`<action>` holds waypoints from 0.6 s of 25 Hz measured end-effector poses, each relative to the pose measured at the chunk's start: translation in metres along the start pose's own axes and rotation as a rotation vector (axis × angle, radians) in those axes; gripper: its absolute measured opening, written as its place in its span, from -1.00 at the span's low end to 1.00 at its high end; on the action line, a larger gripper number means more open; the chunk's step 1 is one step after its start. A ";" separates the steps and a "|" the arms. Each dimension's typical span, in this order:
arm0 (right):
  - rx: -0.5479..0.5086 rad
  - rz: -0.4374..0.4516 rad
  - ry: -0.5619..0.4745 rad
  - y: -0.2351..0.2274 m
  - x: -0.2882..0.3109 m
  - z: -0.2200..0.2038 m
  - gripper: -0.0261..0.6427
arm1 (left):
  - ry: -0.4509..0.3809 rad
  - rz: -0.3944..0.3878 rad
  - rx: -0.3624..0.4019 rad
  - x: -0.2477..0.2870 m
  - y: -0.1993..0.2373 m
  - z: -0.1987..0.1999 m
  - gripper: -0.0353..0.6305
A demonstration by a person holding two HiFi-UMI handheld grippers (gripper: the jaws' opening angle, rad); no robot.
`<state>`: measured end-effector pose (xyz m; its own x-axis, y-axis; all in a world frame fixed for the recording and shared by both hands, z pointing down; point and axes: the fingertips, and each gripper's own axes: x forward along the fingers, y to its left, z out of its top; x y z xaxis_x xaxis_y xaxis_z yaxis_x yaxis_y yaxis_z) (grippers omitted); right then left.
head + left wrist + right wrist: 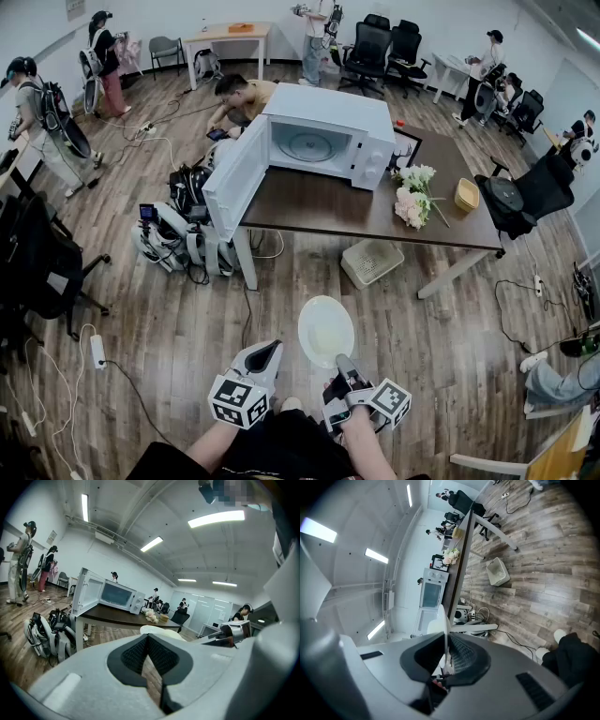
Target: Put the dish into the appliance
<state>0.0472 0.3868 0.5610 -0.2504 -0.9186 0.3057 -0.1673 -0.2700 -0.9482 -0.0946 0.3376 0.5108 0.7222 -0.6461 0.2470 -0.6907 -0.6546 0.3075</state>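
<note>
**Plate Pinched at Its Rim, Open Microwave Straight Ahead**

The dish is a round, shallow white plate (325, 328) with a smooth, glossy face, a broad flat rim and nothing on it. In the head view it is held in the air above the wooden plank floor (187, 337), face up and close to level, well short of the table (319, 208).

The right gripper (341, 364) has its jaws clamped on the plate's near edge, at about 5 o'clock on the rim. In the right gripper view the plate (442, 618) shows edge-on as a thin white blade between the dark ribbed pads (461, 656).

The left gripper (270, 351) hangs just beside the plate at its 8 o'clock, not touching it. In the left gripper view its jaws (148, 639) are closed tip to tip with nothing between them, and the plate's pale rim (161, 631) peeks over them.

At 12 o'clock from the plate, the white microwave (330, 139) stands on the dark table, its door (234, 180) swung wide toward 9 o'clock, glass turntable visible inside. Flowers (412, 195) lie at the microwave's 4 o'clock, and a white basket (371, 261) sits on the floor under the table edge.
</note>
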 end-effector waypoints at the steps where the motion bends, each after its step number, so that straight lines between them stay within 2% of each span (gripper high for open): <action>1: -0.003 0.001 0.002 0.001 -0.002 -0.004 -0.81 | 0.005 -0.004 -0.004 -0.005 -0.001 -0.003 -0.87; 5: -0.018 0.014 0.005 0.011 -0.005 -0.019 -0.81 | 0.014 -0.027 0.003 -0.018 -0.003 -0.007 -0.87; 10: -0.061 0.023 -0.003 0.024 -0.004 -0.031 -0.81 | -0.013 -0.060 -0.009 -0.022 0.001 0.004 -0.87; 15: -0.076 0.065 -0.004 0.041 0.012 -0.048 -0.78 | -0.016 -0.091 -0.011 -0.026 0.016 0.009 -0.87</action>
<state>-0.0083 0.3784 0.5303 -0.2590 -0.9347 0.2432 -0.2227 -0.1872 -0.9567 -0.1245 0.3410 0.5013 0.7815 -0.5900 0.2029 -0.6214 -0.7068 0.3381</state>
